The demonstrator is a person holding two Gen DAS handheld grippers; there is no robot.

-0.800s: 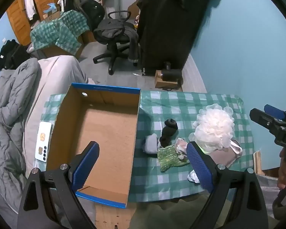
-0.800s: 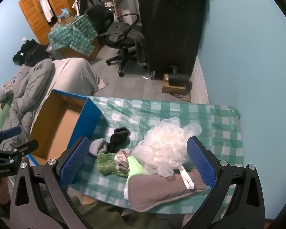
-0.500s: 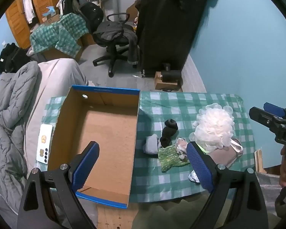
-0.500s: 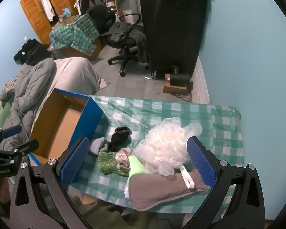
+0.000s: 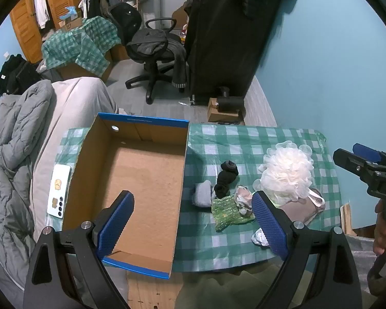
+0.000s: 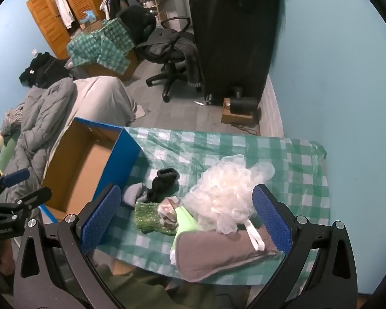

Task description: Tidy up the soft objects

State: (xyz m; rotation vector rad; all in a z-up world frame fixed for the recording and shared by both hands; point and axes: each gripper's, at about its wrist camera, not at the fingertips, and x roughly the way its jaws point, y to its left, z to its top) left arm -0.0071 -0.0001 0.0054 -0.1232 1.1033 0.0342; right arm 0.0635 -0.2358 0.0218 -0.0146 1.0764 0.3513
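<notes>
A pile of soft things lies on the checked cloth (image 5: 218, 139) of the worktop, toward its near right corner. The white bath pouf (image 5: 287, 172) is the biggest, resting on a brown mitt (image 6: 218, 252) with a white loop, which reaches the near edge. Touching the pouf on its left are a lime-green cloth (image 6: 185, 221) and a crumpled pinkish rag (image 6: 168, 209), then a green knitted piece (image 5: 230, 211). Just beyond that lie a black sock (image 5: 225, 177) and a grey sock (image 5: 202, 193), touching each other. A small white wad (image 5: 258, 238) sits apart, near the front edge.

The open cardboard box (image 5: 131, 185) with blue outer walls fills the left end of the worktop, its inside bare. Left of it, a white phone (image 5: 58, 190) lies on the bed beside a grey quilt (image 5: 15, 139).

The left tool (image 5: 193, 221) hangs above the box's right wall, jaws wide, holding nothing. The right tool (image 6: 186, 224) hangs over the pile, jaws wide around the pouf and mitt without touching them.

Beyond the far edge stand an office chair (image 5: 154, 49) and a tall black cover (image 5: 229, 38) against the blue wall.
</notes>
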